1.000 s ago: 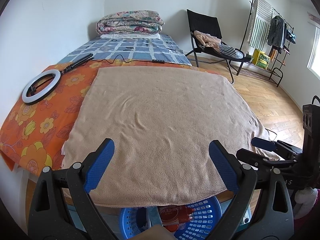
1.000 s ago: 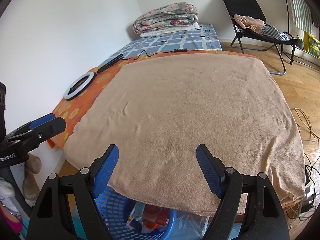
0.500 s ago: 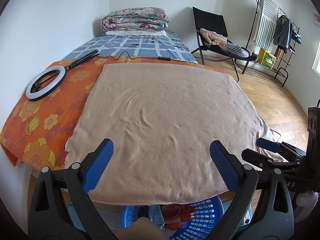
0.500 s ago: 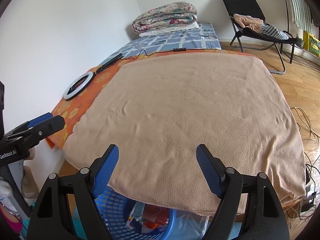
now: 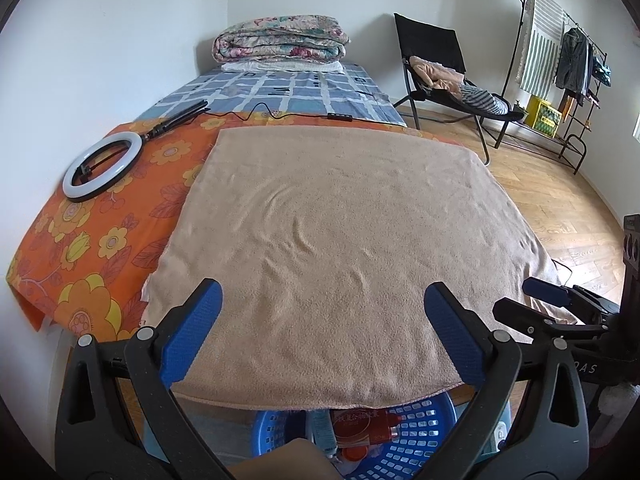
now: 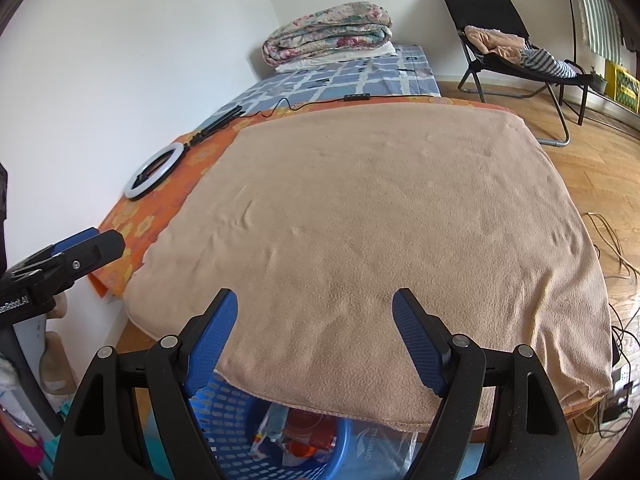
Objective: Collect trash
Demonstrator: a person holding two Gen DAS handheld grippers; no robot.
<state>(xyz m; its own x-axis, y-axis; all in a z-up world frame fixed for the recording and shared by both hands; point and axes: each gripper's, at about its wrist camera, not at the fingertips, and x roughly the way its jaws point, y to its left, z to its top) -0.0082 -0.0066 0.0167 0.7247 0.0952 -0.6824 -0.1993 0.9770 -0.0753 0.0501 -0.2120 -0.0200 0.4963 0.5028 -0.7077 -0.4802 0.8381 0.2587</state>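
A blue plastic basket [image 5: 424, 432] stands on the floor under the near edge of the table, also in the right wrist view [image 6: 224, 412]. It holds trash: a red packet [image 5: 360, 426] and other wrappers [image 6: 304, 432]. My left gripper [image 5: 320, 300] is open and empty above the near edge of the tan towel [image 5: 340, 240]. My right gripper [image 6: 314, 308] is open and empty over the same towel [image 6: 380, 220]. Each gripper shows at the edge of the other's view. No trash lies on the towel.
An orange flowered cloth [image 5: 100, 232] lies under the towel with a white ring light [image 5: 102, 164] and its cable on it. Folded quilts [image 5: 280, 40] sit on the bed behind. A black chair [image 5: 440, 68] and a clothes rack [image 5: 568, 60] stand on the wooden floor to the right.
The left wrist view has shifted slightly, with the scene sliding a little to the right. The right gripper has hardly moved. Both stay open.
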